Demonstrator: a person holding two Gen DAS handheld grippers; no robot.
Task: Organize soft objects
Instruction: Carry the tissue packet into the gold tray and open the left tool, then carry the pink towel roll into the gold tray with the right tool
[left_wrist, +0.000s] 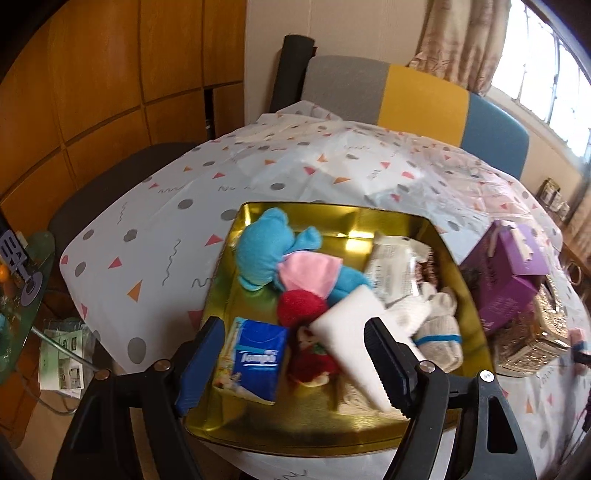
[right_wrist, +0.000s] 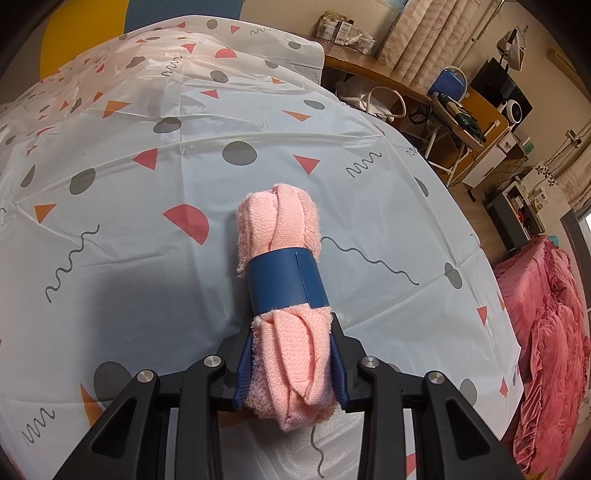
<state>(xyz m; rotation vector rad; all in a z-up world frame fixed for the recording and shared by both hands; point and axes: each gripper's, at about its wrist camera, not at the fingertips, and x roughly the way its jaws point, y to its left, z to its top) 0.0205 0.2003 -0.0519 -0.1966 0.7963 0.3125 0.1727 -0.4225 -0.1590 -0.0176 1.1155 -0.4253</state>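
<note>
In the left wrist view a gold tin tray (left_wrist: 295, 432) holds soft things: a blue plush toy (left_wrist: 258, 251) with a pink cloth (left_wrist: 308, 273), a red doll (left_wrist: 306, 332), a blue tissue pack (left_wrist: 255, 358), a white sponge block (left_wrist: 351, 332), a plastic-wrapped pack (left_wrist: 395, 273) and rolled beige socks (left_wrist: 439, 332). My left gripper (left_wrist: 295, 358) is open and empty, just above the tray's near side. In the right wrist view my right gripper (right_wrist: 293, 365) is shut on a rolled pink towel (right_wrist: 280, 225) with a blue paper band, held above the patterned tablecloth (right_wrist: 147, 221).
A purple box (left_wrist: 506, 280) and a woven basket (left_wrist: 535, 332) stand right of the tray. A grey, yellow and blue chair (left_wrist: 406, 92) is behind the table. The table's right edge (right_wrist: 491, 280) drops toward a red bedspread (right_wrist: 554, 350) and cluttered desks.
</note>
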